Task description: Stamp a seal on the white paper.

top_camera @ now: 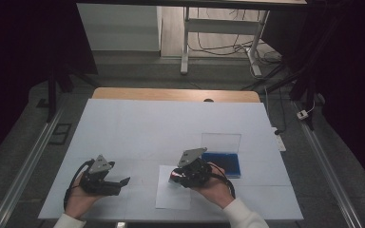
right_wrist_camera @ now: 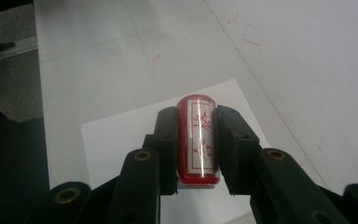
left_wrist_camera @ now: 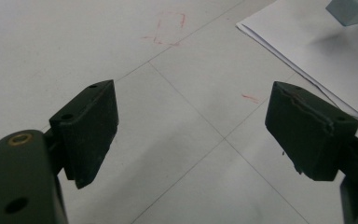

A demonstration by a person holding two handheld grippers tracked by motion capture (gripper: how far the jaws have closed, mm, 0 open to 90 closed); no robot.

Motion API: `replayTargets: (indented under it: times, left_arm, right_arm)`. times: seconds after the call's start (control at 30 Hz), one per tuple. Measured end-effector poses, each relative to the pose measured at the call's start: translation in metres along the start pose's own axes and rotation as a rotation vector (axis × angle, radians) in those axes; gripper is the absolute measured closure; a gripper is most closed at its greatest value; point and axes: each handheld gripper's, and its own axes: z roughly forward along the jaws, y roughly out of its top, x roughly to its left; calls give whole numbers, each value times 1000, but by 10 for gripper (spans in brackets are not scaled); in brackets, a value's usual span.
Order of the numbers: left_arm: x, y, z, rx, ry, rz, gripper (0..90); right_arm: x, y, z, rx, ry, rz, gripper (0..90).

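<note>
My right gripper (right_wrist_camera: 195, 140) clamps the red stamp (right_wrist_camera: 198, 140) (lettering up) over the paper (top_camera: 171, 192); ink pad (top_camera: 223, 163) at three o'clock. Left gripper (left_wrist_camera: 191, 130) waits wide open. Next, I judge: press straight down.

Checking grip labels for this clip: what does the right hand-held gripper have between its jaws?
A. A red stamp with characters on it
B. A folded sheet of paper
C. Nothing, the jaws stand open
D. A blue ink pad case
A. In the right gripper view, the right hand-held gripper has its jaws pressed on both sides of a red stamp, above the white sheet of paper.
</note>
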Motion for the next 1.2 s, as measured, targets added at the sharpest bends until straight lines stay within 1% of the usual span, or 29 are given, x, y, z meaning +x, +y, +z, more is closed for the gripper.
replayTargets:
  times: [0.3, 0.37, 0.5, 0.7, 0.97, 1.2]
  left_arm:
    - [0, 0, 0, 1, 0, 0, 177]
    - [0, 0, 0, 2, 0, 0, 177]
    - [0, 0, 1, 3, 0, 0, 177]
    - [0, 0, 1, 5, 0, 1, 177]
    - [0, 0, 1, 6, -1, 2, 177]
    - [0, -1, 1, 5, -2, 1, 177]
  right_arm:
    - [1, 1, 8, 30, -10, -12, 701]
    - [1, 1, 10, 28, -7, -15, 701]
    - [1, 1, 13, 48, -21, -24, 701]
    - [1, 1, 17, 55, -18, -24, 701]
    - [1, -1, 21, 81, -24, -32, 700]
    - [2, -1, 23, 83, -23, -41, 701]
